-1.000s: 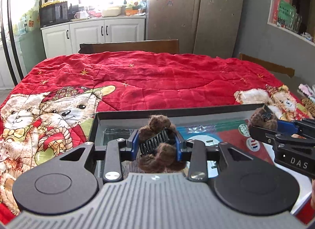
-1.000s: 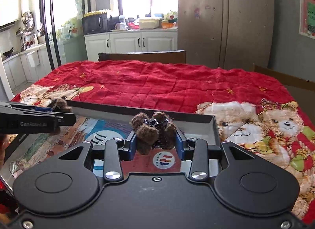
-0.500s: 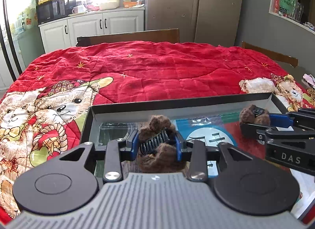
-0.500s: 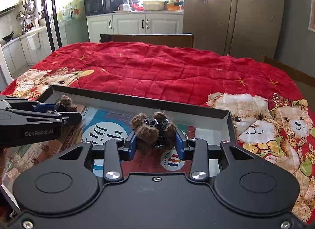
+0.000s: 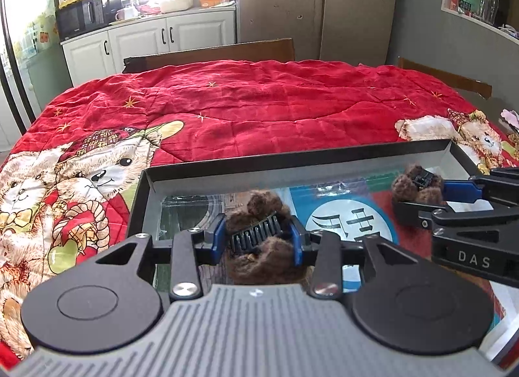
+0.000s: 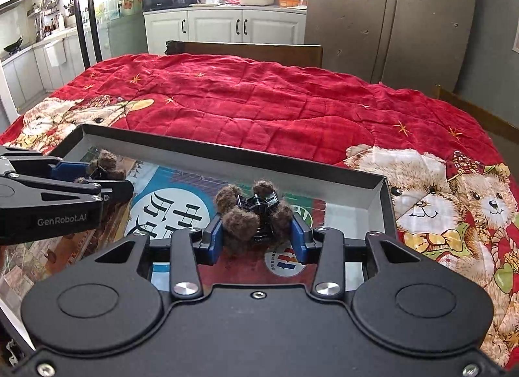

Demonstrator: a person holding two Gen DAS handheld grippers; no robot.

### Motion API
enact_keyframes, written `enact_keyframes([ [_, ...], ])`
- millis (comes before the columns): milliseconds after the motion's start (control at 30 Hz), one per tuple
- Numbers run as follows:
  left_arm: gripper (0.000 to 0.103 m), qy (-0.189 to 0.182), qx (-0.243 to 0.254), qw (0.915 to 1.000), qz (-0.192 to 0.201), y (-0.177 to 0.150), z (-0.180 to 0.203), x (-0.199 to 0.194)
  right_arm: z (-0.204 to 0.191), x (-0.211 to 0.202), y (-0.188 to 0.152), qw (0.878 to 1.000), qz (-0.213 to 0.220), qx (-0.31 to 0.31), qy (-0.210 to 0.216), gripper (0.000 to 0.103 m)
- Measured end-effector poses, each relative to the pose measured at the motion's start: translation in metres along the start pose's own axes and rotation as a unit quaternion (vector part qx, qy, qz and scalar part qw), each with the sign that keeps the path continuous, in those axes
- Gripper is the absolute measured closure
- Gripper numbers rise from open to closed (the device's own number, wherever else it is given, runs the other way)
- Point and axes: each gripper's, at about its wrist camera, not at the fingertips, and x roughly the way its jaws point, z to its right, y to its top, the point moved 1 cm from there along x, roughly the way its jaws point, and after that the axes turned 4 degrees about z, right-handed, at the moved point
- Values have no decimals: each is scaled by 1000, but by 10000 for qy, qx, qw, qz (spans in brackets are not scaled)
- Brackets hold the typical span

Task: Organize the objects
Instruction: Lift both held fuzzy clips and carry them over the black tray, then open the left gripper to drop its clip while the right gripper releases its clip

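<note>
My left gripper (image 5: 258,240) is shut on a brown furry hair claw clip (image 5: 259,221) with black teeth, held low over the left part of a shallow black tray (image 5: 292,163). My right gripper (image 6: 258,236) is shut on a second brown furry claw clip (image 6: 249,211), held low over the tray's right part (image 6: 227,163). Each gripper shows in the other's view: the right one (image 5: 418,195) with its clip (image 5: 416,182) at the right, the left one (image 6: 107,176) with its clip (image 6: 107,163) at the left.
The tray lies on a red quilt (image 5: 259,101) with teddy bear prints, and its floor is lined with printed paper (image 5: 340,214). Wooden chair backs (image 5: 211,52) stand at the far edge. White kitchen cabinets (image 6: 227,26) and a fridge (image 6: 389,13) are behind.
Both grippers have tilted down and lowered toward the tray with their clips still held. The tray now fills more of each view.
</note>
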Motion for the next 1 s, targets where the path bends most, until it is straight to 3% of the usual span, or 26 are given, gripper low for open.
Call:
enact_keyframes([
  [400, 41, 16, -19, 10000, -7, 0, -1, -1, -2, 2, 0, 9999, -101, -70, 69, 59],
  [733, 16, 181, 13, 9997, 166, 1, -2, -8, 0, -5, 0, 10000, 44, -11, -18, 35],
  [1000, 13, 188, -61, 9996, 205, 2, -7, -21, 2, -18, 1, 9999, 125, 68, -23, 31],
])
